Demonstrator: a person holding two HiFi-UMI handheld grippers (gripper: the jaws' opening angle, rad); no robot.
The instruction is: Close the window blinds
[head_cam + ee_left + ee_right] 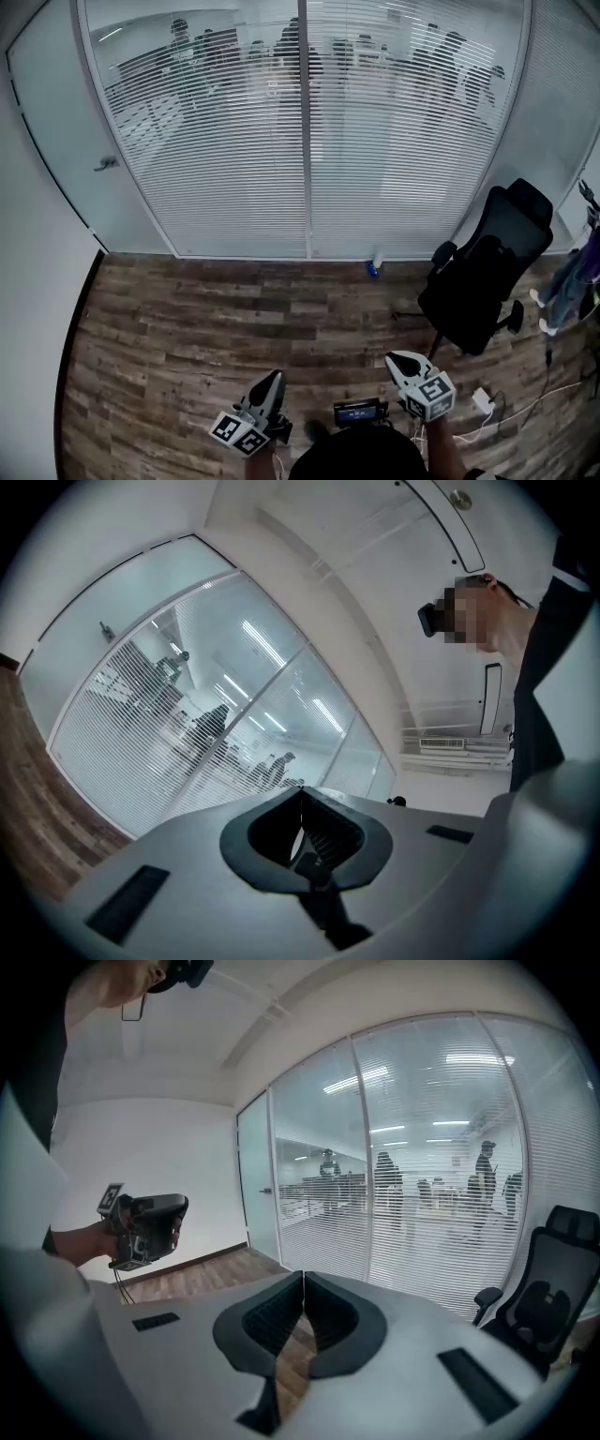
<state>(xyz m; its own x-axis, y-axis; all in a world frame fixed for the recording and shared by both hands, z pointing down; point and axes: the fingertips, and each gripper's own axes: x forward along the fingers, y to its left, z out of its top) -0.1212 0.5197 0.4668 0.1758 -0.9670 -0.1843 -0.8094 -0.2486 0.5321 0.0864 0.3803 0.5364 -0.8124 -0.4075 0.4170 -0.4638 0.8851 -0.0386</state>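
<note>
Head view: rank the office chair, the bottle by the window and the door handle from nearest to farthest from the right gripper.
1. Office chair: to the right of the right gripper and slightly ahead of it.
2. Bottle: straight ahead, on the floor at the foot of the blinds.
3. Door handle: far left, well past the bottle.

blinds ahead, office chair right of them
</note>
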